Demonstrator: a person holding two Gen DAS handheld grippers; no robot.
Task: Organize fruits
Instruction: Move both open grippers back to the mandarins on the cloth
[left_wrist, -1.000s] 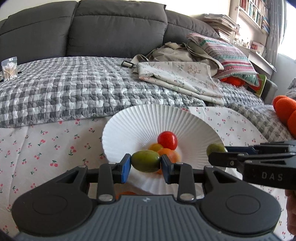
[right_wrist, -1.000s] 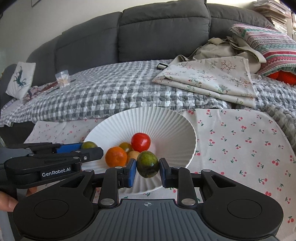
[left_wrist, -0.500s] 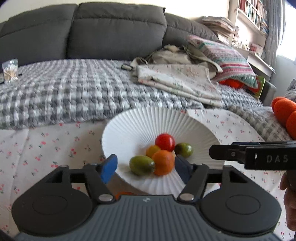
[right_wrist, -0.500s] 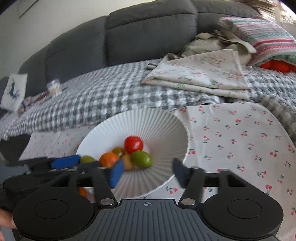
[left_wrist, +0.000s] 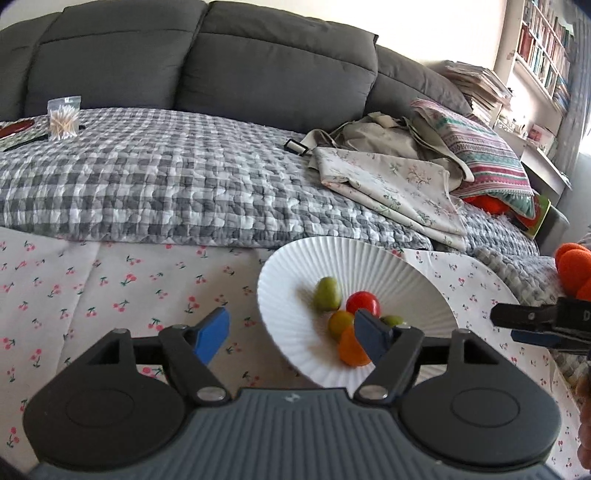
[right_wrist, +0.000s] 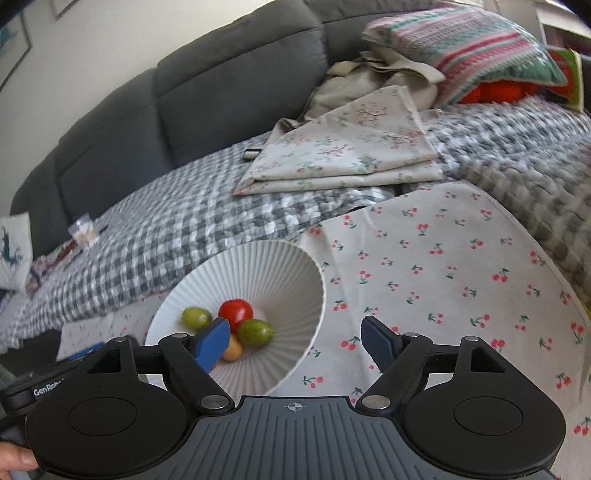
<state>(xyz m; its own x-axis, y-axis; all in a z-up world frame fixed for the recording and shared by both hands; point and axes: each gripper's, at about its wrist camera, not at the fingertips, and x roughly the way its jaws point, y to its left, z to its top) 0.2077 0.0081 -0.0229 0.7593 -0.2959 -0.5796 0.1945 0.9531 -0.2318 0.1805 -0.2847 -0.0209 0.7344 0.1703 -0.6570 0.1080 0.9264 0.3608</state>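
Note:
A white ribbed plate (left_wrist: 399, 266) (right_wrist: 266, 266) sits on the cherry-print cloth (left_wrist: 110, 280). It holds a red tomato (left_wrist: 364, 302) (right_wrist: 236, 310), a green fruit (left_wrist: 327, 292) (right_wrist: 195, 316), another green fruit (right_wrist: 255, 333) (left_wrist: 392, 319), a yellow-green one (left_wrist: 339, 323) and an orange one (left_wrist: 351, 349). My left gripper (left_wrist: 295, 334) is open and empty, over the plate's left edge. My right gripper (right_wrist: 295, 341) is open and empty, over the plate's right edge; it also shows in the left wrist view (left_wrist: 539, 323).
A grey checked quilt (left_wrist: 147, 184) covers the sofa seat behind the cloth. Folded floral fabric (left_wrist: 391, 184) and a striped pillow (left_wrist: 476, 147) lie at the right. A bag of sticks (left_wrist: 63, 119) stands far left. Orange plush balls (left_wrist: 574, 266) are at the right edge.
Both grippers let go of their green fruits, which now lie on the plate. Both have opened wide and drawn back, the left toward the left, the right toward the right.

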